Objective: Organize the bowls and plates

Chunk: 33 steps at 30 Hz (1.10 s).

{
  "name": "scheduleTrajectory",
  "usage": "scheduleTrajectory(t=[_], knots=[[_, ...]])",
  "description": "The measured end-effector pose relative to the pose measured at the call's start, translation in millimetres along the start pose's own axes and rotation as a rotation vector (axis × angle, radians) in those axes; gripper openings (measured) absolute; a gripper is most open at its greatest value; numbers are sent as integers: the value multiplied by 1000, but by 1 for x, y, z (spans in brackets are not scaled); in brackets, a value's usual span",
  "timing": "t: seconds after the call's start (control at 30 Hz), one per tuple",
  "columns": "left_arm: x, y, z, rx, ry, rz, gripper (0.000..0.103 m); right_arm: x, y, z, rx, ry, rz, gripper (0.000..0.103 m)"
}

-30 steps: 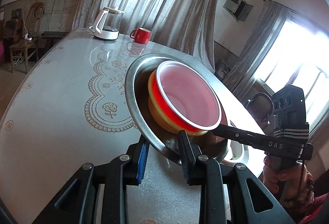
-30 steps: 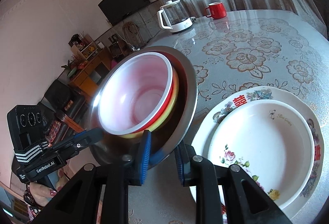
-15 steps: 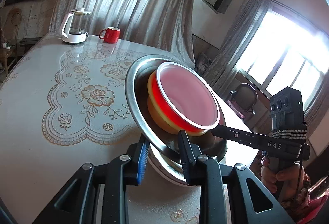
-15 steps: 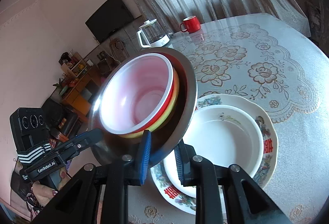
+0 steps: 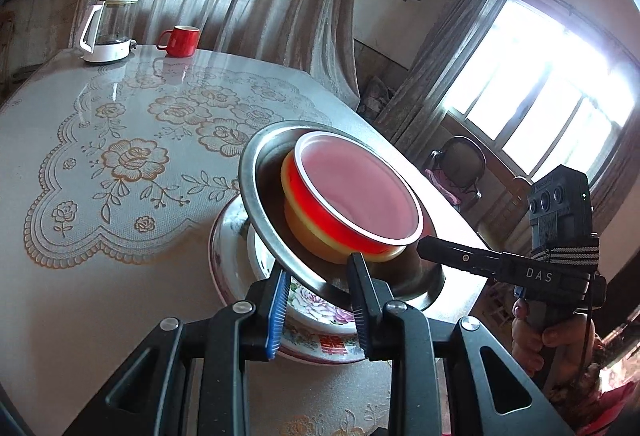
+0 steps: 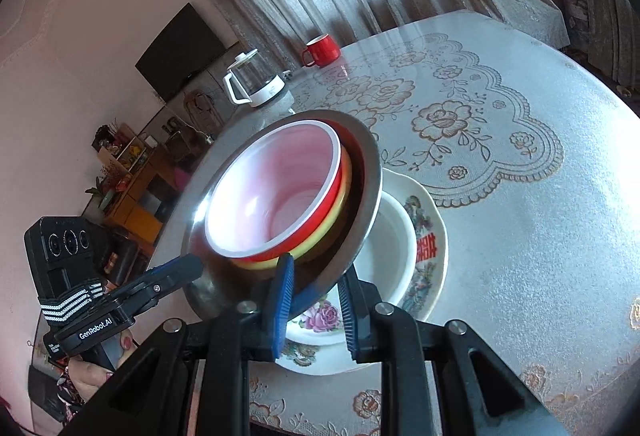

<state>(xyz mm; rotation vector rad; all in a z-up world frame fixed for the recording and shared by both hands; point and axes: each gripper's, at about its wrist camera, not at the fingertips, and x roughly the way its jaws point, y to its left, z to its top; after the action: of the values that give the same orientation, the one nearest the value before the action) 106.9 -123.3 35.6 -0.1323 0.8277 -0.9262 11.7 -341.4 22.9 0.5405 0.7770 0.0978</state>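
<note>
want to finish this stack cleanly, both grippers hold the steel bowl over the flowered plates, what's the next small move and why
Probably lower it straight down. The round steel bowl, with the red and yellow plastic bowls nested inside, is clamped at opposite rims by the left gripper and right gripper, tilted just above the white bowl on the flowered plate.

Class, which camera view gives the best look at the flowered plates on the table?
The right wrist view: the flowered plates show their rim and white middle beside the steel bowl. In the left wrist view, the bowl hides most of them.
</note>
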Motion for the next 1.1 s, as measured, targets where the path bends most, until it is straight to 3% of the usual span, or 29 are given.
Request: scheduleTrajectory(t=[0.3,0.73,1.1], knots=[[22,8,-17,-60,56,7,30,15,-23,-11,59,53,-15,21],[16,-2,-27,-51,40,10,38,14,-27,-19,101,63,10,24],[13,-10,-27,-14,32,63,38,18,-20,-18,50,47,-52,25]])
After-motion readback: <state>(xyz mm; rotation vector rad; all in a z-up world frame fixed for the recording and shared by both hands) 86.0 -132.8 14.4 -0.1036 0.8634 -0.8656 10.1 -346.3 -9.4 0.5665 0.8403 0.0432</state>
